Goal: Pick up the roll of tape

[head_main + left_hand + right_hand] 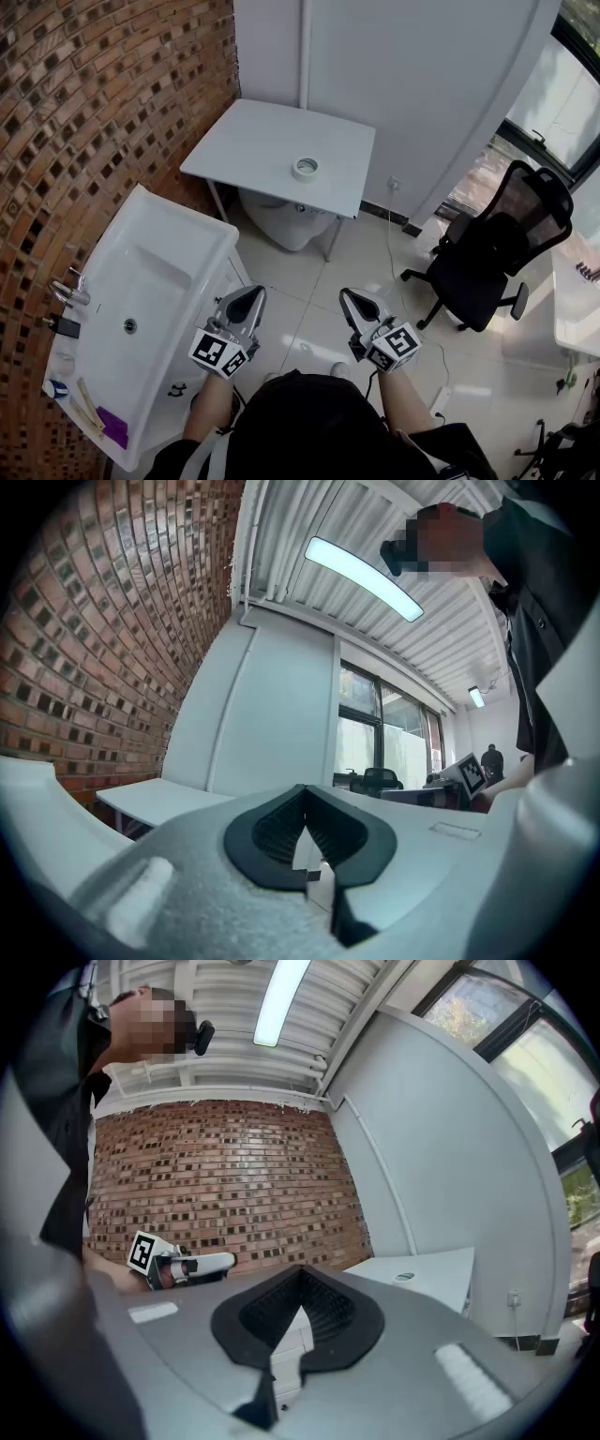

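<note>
Roll of tape [305, 169] lies flat near the front edge of the white tabletop [246, 141], well ahead of the left gripper [247, 305] and right gripper [360, 306], both level, fingers closed and empty, apparently because the reach has not yet begun.

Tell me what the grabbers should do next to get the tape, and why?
Probably step forward toward the small white table, because the white roll of tape lies on it, well beyond both grippers. The left gripper and right gripper are held by the person's body, both shut and empty.
</note>
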